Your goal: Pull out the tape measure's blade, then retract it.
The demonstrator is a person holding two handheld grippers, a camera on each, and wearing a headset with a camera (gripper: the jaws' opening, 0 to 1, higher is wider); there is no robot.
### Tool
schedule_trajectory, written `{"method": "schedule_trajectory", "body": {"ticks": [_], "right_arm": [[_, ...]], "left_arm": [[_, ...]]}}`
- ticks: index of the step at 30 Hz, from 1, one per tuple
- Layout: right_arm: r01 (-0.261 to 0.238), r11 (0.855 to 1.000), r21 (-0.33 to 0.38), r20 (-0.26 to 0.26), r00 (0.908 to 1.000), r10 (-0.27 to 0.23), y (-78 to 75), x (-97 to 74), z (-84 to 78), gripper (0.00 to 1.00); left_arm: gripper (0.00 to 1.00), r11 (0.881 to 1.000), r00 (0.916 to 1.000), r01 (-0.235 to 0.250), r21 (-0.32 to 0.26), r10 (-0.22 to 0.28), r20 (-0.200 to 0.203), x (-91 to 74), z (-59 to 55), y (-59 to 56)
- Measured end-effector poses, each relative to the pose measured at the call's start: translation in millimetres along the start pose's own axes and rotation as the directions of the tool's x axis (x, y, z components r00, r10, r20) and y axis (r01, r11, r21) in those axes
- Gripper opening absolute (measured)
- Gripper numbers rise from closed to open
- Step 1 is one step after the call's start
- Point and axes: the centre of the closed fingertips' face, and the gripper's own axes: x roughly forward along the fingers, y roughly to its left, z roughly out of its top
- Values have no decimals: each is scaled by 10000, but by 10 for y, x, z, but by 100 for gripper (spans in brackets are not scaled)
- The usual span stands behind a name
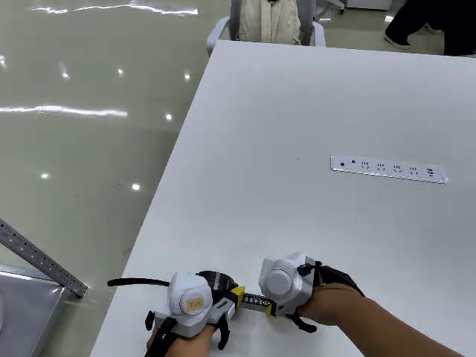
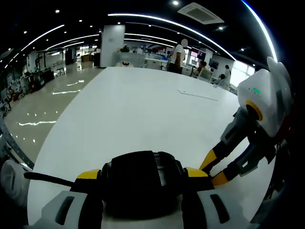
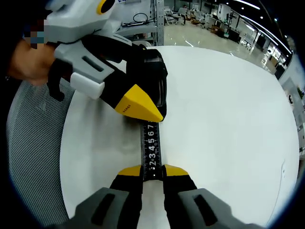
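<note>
A black tape measure (image 2: 143,179) sits between the yellow tips of my left gripper (image 2: 143,174), which is shut on its case. In the head view the tape measure (image 1: 218,283) rests at the near edge of the white table (image 1: 312,126), held by the left gripper (image 1: 223,296). A short length of black blade (image 3: 152,150) with white numbers runs from the case (image 3: 151,81) to my right gripper (image 3: 152,171), which is shut on the blade's end. The right gripper (image 1: 269,305) stands just right of the case, and the blade (image 1: 255,302) spans the small gap.
A white power strip (image 1: 388,169) lies flat on the table's far right. A chair with a pale garment (image 1: 269,21) stands at the table's far end. The left table edge drops to a shiny floor; a metal rail (image 1: 37,260) lies low left.
</note>
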Motion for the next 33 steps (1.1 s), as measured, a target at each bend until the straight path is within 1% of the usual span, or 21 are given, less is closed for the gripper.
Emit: {"method": "schedule_trajectory", "body": {"ticks": [2,5,7,10,12,22,27,33], "right_arm": [[-94,9999,-115,219,9997,97,-1,-3,5,17],[-117,9999,85,395,9992,113,-2,-13,10,17],[-87,10000,8,458,9989,86,7,-9,13,17],[18,9998,-220,421,9991,-8,7,-4,13,17],[27,9997,-239,384,9993,-18,8,-9,13,17],[-73,9999,148,468,9989,66,2,-20,-6,17],[-34,9999,94,447,9990,30,5,-44,-47,17],[26,10000,91,505,9987,-30,-6,-32,-46,16]], "left_arm": [[63,10000,10000,6,-3,-6,-5,1,1,1],[63,10000,10000,4,-3,-4,-1,-1,1,1],[63,10000,10000,5,-3,-5,7,-5,4,-1],[63,10000,10000,11,-2,-11,4,-4,5,-2],[63,10000,10000,12,-5,-12,0,-5,6,-2],[63,10000,10000,25,-20,-26,-17,-10,-1,-3],[63,10000,10000,23,-24,-23,-5,-8,3,1],[63,10000,10000,14,-33,-14,3,-5,1,3]]}}
